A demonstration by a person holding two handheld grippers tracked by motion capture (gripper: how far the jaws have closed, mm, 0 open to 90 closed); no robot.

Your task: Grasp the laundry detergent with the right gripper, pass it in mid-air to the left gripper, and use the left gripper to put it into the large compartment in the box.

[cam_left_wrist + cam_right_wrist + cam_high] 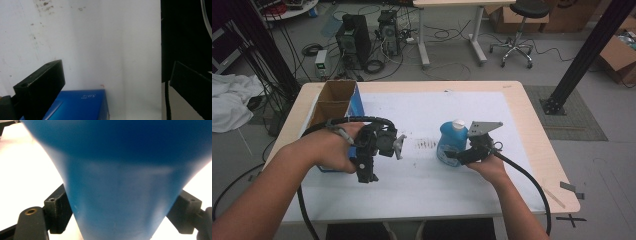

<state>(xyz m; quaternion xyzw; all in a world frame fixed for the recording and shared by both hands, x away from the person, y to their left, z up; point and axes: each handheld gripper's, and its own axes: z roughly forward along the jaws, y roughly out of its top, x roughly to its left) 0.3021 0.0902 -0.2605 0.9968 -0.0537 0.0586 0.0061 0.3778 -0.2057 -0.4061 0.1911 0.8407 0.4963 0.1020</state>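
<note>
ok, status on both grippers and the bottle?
Right hand-held gripper shut on blue bottle, upright. Left hand-held gripper open above blue box. Nothing in the way.

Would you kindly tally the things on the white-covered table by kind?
Blue plastic bottle with white cap: 1
Open blue cardboard box: 1
Black hand-held gripper: 2, left and right
Total: 4

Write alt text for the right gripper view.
A blue bottle looms close and blurred, its body sitting between the right gripper's two black jaws, which meet its sides. Bright white table surface shows on either side.
</note>
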